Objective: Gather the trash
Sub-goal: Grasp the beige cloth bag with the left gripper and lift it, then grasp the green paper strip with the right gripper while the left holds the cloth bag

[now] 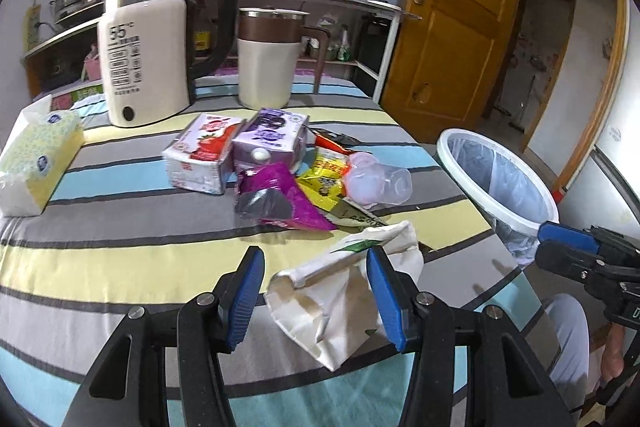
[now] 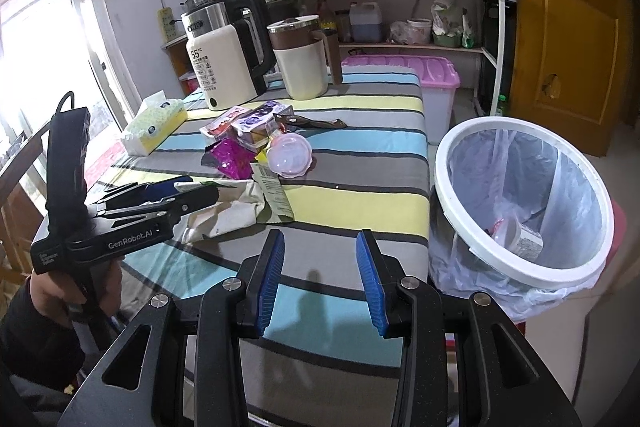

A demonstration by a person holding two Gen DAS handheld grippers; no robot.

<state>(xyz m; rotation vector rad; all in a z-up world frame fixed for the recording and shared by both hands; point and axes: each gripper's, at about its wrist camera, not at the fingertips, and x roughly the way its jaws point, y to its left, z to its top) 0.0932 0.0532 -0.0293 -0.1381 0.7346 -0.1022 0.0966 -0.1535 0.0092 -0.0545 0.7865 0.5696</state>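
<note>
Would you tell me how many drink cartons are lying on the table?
2: a red carton on the left and a purple carton touching it on the right; wrappers may hide more.

left tool (image 1: 316,293) is spread wide around a crumpled white bag (image 1: 344,291) on the striped table (image 1: 120,227), cartons and wrappers piled behind it, trash bin (image 1: 496,183) off right

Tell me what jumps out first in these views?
The left gripper sits open around a crumpled white bag at the near table edge. Behind it lies a bright litter pile, with a purple wrapper in front. The lined white bin beside the table already holds some trash.
</note>
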